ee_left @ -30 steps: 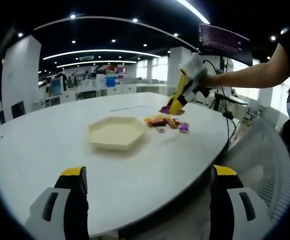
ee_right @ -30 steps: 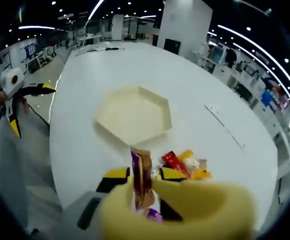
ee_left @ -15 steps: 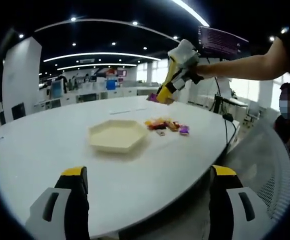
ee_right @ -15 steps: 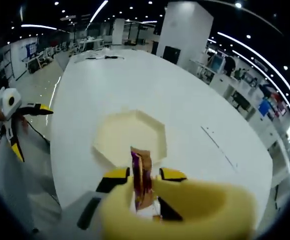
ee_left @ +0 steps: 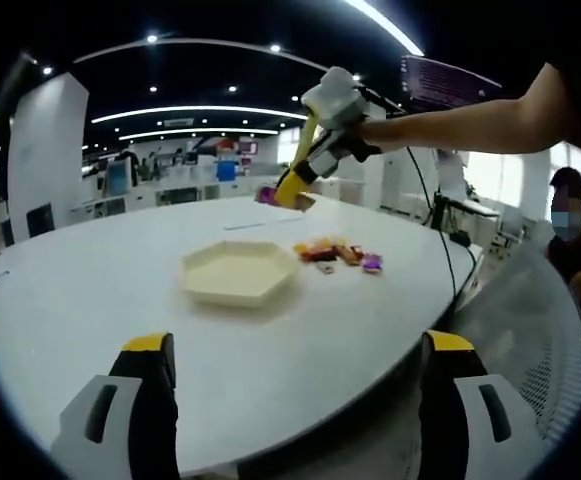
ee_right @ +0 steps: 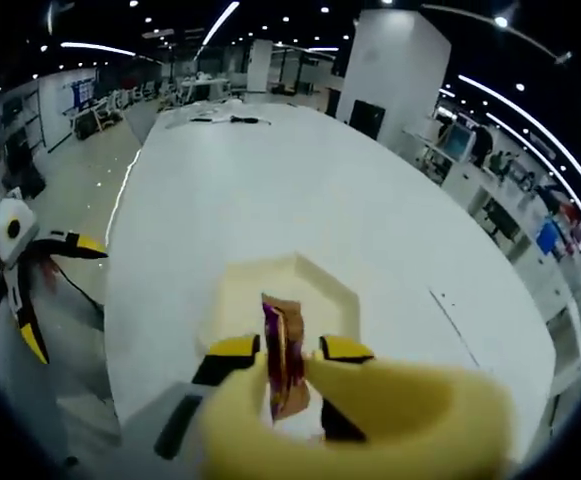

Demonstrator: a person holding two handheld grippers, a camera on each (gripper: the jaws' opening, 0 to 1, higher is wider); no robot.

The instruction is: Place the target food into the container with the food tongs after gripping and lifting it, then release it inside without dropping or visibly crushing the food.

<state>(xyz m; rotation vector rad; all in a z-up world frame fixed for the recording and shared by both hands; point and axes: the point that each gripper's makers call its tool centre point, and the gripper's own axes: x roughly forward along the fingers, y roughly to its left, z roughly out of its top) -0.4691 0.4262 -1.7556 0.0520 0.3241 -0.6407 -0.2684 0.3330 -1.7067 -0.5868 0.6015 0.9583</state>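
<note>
The right gripper (ee_right: 288, 350) squeezes yellow tongs (ee_right: 370, 420) pinching a snack (ee_right: 285, 365) above the tray (ee_right: 315, 290); lower before easing off. The left gripper (ee_left: 295, 350) idles, jaws apart, off the table (ee_left: 120, 290) edge.

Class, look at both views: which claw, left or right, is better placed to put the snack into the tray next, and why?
The right claw. It is shut on the snack packet and hangs above the hexagonal tray. The left claw is open, holds nothing, and sits back at the table edge.
</note>
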